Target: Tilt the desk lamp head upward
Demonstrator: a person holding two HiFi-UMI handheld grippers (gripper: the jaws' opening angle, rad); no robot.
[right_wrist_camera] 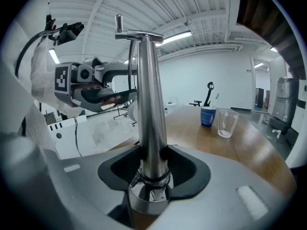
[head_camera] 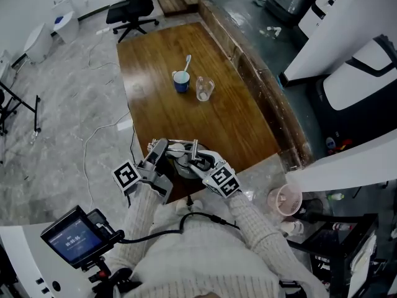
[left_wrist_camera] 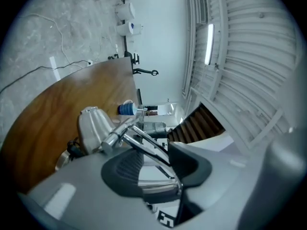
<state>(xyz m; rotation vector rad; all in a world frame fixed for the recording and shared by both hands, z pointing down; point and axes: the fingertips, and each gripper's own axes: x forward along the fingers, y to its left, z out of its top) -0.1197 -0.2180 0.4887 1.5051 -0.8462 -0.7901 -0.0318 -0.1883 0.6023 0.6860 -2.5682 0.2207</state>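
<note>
wooden table [head_camera: 162,98] bears desk lamp [right_wrist_camera: 149,104], post upright.

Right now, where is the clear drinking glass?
In the head view, the clear glass stands on the far half of the wooden table, just right of the blue cup.

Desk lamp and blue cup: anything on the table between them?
Nothing: head view shows bare table between the desk lamp and the blue cup. The clear glass stands beside the cup, off that line.
</note>
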